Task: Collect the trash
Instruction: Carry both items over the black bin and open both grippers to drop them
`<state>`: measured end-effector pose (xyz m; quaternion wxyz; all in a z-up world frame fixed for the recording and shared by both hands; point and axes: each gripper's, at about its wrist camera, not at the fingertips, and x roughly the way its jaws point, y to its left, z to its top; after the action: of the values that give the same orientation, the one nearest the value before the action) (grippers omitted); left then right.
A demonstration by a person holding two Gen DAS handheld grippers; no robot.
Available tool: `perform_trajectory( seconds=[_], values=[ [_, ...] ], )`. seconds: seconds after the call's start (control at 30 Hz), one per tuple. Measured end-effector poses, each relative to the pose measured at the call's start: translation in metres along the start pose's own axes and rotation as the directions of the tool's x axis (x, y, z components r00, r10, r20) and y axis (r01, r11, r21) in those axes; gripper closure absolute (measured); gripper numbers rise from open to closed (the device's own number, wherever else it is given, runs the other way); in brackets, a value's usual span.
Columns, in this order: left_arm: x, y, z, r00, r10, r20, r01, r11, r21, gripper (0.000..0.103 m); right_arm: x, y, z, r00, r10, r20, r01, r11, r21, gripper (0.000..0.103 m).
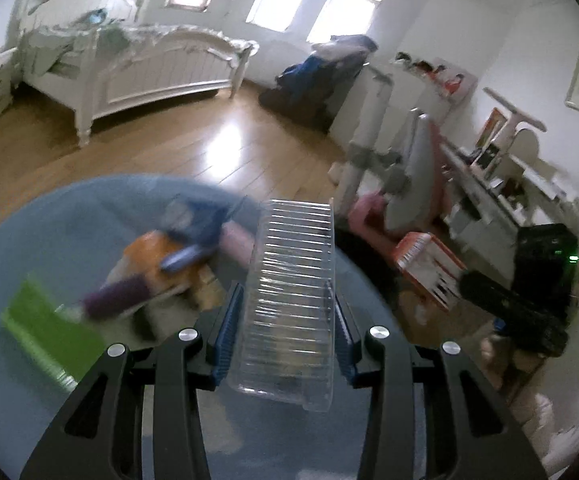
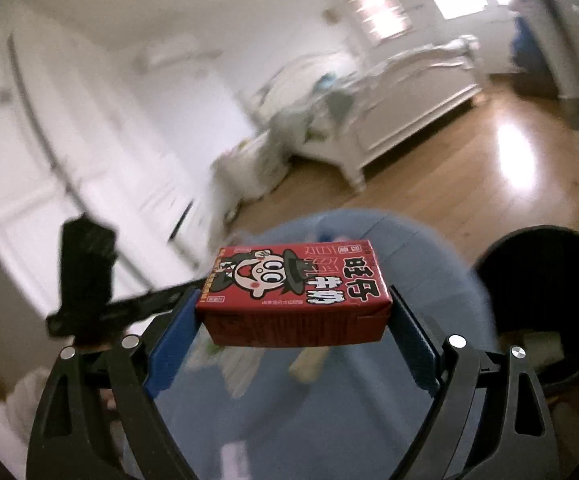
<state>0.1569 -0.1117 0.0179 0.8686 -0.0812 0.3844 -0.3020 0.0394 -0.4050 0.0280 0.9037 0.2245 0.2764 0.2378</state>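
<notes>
My left gripper is shut on a clear ribbed plastic tray, its blue pads pressing both long sides, and holds the tray above the round blue table. Blurred trash lies on the table to the left: a green packet, an orange wrapper and a purple tube. In the right wrist view my right gripper is shut on a red milk carton with a cartoon face, gripped across its ends above the same table. A black bin stands just right of it.
A white bed stands across the wooden floor. A desk chair, a cluttered white desk and a red-and-white box crowd the right side. White wardrobe doors fill the left of the right wrist view.
</notes>
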Motion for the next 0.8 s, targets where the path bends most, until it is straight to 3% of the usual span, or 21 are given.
perform_trajectory(
  seconds=[0.17,0.4,0.6,0.8],
  values=[
    [0.044,-0.037,0.023,0.998,-0.065,-0.025,0.066,0.997,0.027,0.062,-0.021,-0.063,0.019,0.995,-0.081,0.056,0.074,0.99,0.122,0.014],
    [0.127,-0.079,0.038,0.981,-0.163,-0.109,0.164,0.986,0.003,0.062,-0.027,-0.142,0.018,0.986,-0.158,0.062,0.137,0.957,0.254,0.014],
    [0.182,-0.094,0.04,0.972,-0.167,-0.168,0.169,0.986,-0.004,0.062,-0.026,-0.2,0.004,0.98,-0.192,0.047,0.164,0.922,0.352,0.014],
    [0.213,-0.098,0.039,0.964,-0.159,-0.215,0.163,0.987,-0.001,0.061,-0.02,-0.23,-0.003,0.977,-0.209,0.031,0.18,0.902,0.393,0.014]
  ],
)
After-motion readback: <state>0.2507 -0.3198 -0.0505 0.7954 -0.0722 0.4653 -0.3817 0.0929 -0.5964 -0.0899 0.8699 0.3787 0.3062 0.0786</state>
